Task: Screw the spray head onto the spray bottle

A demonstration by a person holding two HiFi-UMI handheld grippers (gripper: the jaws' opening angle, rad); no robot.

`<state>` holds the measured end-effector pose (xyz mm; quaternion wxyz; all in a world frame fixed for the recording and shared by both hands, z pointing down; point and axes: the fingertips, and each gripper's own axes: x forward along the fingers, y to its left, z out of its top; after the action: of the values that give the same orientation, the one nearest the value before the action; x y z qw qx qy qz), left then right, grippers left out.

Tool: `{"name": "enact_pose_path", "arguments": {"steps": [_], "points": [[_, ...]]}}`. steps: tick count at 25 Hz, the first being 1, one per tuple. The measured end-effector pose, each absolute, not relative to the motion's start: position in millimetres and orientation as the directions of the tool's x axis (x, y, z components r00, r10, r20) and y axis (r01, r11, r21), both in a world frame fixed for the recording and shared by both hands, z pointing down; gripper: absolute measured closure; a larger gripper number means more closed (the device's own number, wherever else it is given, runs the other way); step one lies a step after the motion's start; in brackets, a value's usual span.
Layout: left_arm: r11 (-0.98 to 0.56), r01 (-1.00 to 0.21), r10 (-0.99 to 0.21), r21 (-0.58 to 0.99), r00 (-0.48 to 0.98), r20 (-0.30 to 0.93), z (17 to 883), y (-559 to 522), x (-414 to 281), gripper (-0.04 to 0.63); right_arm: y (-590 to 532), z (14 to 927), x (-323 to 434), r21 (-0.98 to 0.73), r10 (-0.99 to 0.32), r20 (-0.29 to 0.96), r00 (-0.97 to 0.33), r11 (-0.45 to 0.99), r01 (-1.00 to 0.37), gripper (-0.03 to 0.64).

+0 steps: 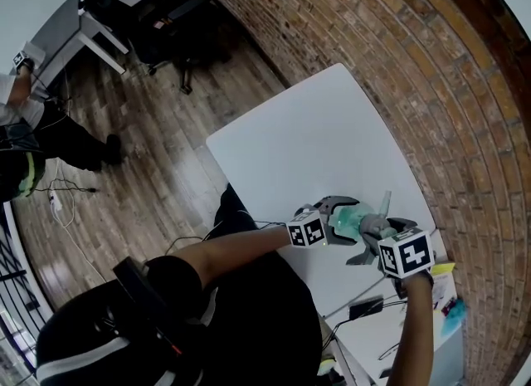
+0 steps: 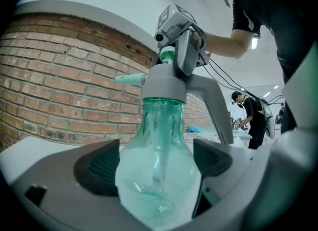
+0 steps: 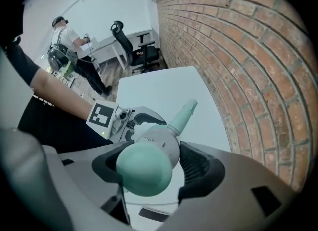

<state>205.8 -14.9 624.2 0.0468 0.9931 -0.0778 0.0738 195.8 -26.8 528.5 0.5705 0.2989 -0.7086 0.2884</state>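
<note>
spray bottle (image 2: 161, 125) in left gripper (image 2: 156, 164), above worktop (image 1: 315, 135) | spray head (image 3: 160, 143) on its neck, in right gripper (image 3: 149, 164), right of left gripper | brick wall (image 1: 398, 52) behind worktop

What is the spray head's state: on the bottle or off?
On: the spray head sits on the neck of the spray bottle. How tightly, cannot tell.

White rounded-corner table (image 1: 315, 148) beside brick wall (image 1: 398, 52), on plank floor (image 1: 141, 168); small black device (image 1: 365, 307) on adjoining desk (image 1: 386, 339).
</note>
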Motion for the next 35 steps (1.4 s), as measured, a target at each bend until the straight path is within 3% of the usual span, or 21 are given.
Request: {"name": "enact_pose_path", "arguments": {"steps": [12, 20, 25, 29, 35], "points": [[-0.983, -0.162, -0.149, 0.087, 0.978, 0.145, 625.5, -16.0, 206.4, 0.137, -28.5, 531.7, 202.5, -0.185, -0.166, 0.946, -0.278, 0.427, -0.885, 0.331], [-0.982, -0.162, -0.147, 0.097, 0.978, 0.146, 624.2, -15.8, 206.2, 0.137, -28.8, 525.6, 201.2, -0.155, -0.187, 0.947, -0.26, 0.443, -0.883, 0.331], [-0.981, -0.161, -0.145, 0.108, 0.979, 0.142, 619.7, -16.8, 204.3, 0.137, -38.1, 493.4, 192.8, -0.175, -0.214, 0.924, -0.317, 0.502, -0.847, 0.331], [-0.981, -0.158, -0.142, 0.112, 0.98, 0.142, 619.8, -16.4, 204.5, 0.137, -42.5, 467.5, 191.3, -0.035, -0.247, 0.926, -0.284, 0.694, -0.72, 0.331], [-0.982, -0.153, -0.134, 0.113, 0.978, 0.158, 620.1, -17.1, 205.5, 0.137, -25.8, 464.2, 184.7, 0.137, -0.197, 0.959, -0.205, 0.952, -0.274, 0.333]]}}
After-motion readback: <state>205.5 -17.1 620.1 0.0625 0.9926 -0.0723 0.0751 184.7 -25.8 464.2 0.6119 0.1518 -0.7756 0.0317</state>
